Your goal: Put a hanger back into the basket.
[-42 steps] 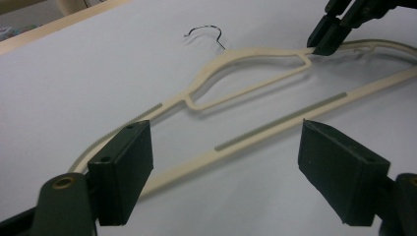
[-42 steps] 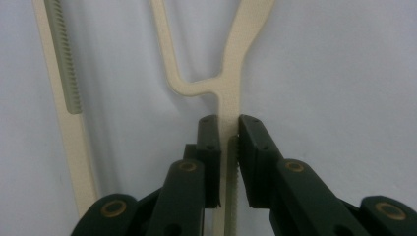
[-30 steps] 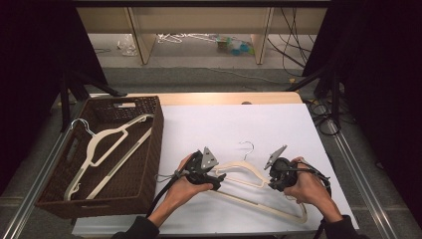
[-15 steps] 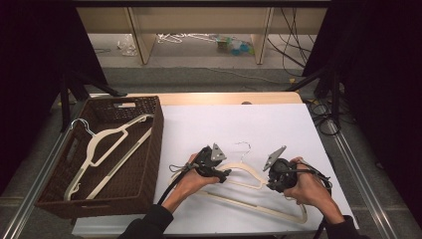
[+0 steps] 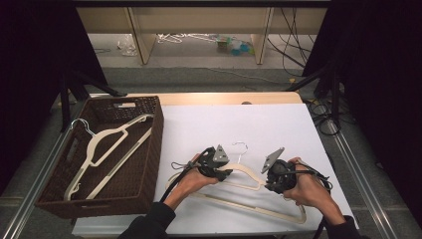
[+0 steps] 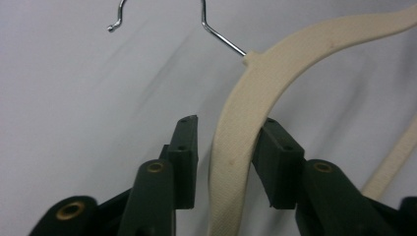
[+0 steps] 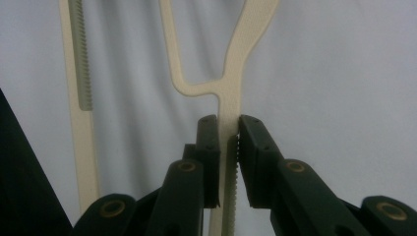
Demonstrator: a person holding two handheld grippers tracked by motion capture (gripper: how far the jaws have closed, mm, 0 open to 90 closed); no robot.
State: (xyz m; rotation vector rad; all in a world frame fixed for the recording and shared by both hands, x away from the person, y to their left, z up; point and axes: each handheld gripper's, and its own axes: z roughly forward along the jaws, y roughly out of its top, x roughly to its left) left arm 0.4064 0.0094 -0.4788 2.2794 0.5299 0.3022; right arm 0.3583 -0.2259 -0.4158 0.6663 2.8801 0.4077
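My right gripper [image 7: 227,123] clamps the hanger [image 6: 236,147]; my left gripper [image 6: 223,130], just closing, straddles it with one pad apart, so it could twist loose.

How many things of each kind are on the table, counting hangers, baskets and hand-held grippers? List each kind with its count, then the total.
Cream hangers: 2, the hanger in the basket and the hanger on the white sheet
Brown woven basket: 1
Grippers: 2, the left gripper and the right gripper
Total: 5
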